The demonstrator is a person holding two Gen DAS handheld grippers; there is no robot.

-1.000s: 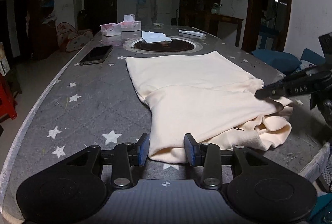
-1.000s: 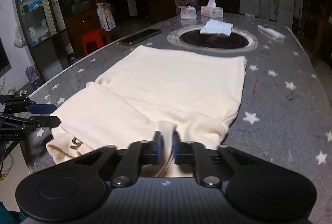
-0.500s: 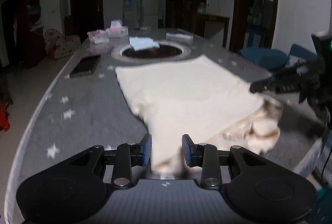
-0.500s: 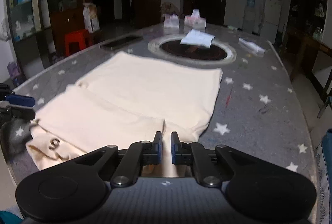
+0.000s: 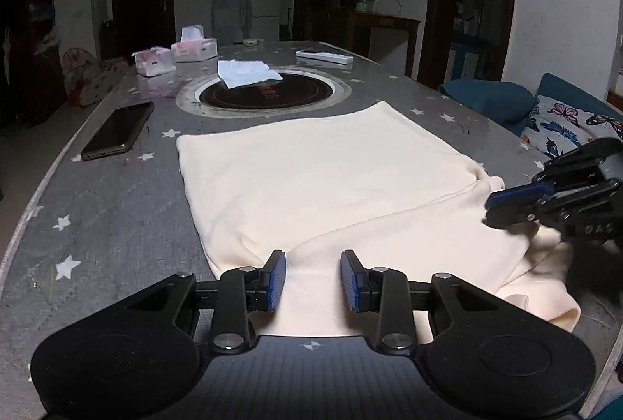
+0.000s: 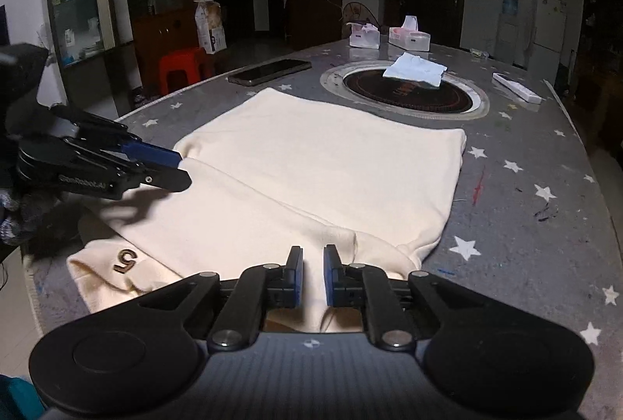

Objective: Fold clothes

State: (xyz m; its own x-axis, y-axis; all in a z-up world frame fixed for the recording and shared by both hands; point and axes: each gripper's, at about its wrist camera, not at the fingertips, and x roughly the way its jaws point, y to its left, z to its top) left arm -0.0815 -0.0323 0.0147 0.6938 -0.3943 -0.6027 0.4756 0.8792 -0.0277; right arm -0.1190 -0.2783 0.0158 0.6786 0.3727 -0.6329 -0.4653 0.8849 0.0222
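A cream garment (image 5: 331, 186) lies partly folded on the grey star-patterned table (image 5: 109, 209); its near part is doubled over, and a "5" emblem (image 6: 125, 260) shows on the lower layer. My left gripper (image 5: 311, 279) is open over the near folded edge, with cloth between the pads but not pinched. My right gripper (image 6: 312, 276) has its jaws slightly apart over the garment's (image 6: 319, 178) near edge, holding nothing. Each gripper shows in the other's view: the right one (image 5: 518, 202) and the left one (image 6: 171, 166).
A black phone (image 5: 117, 129) lies left of the garment. A round inset hob (image 5: 264, 94) with a white cloth (image 5: 245, 73) sits beyond it. Tissue boxes (image 5: 175, 55) and a remote (image 5: 325, 57) are farther back. The table edge is close to the grippers.
Both grippers lifted and pulled back over the near edge. The right gripper, shut on the cloth before, has opened slightly and let go. The fold now lies flat.
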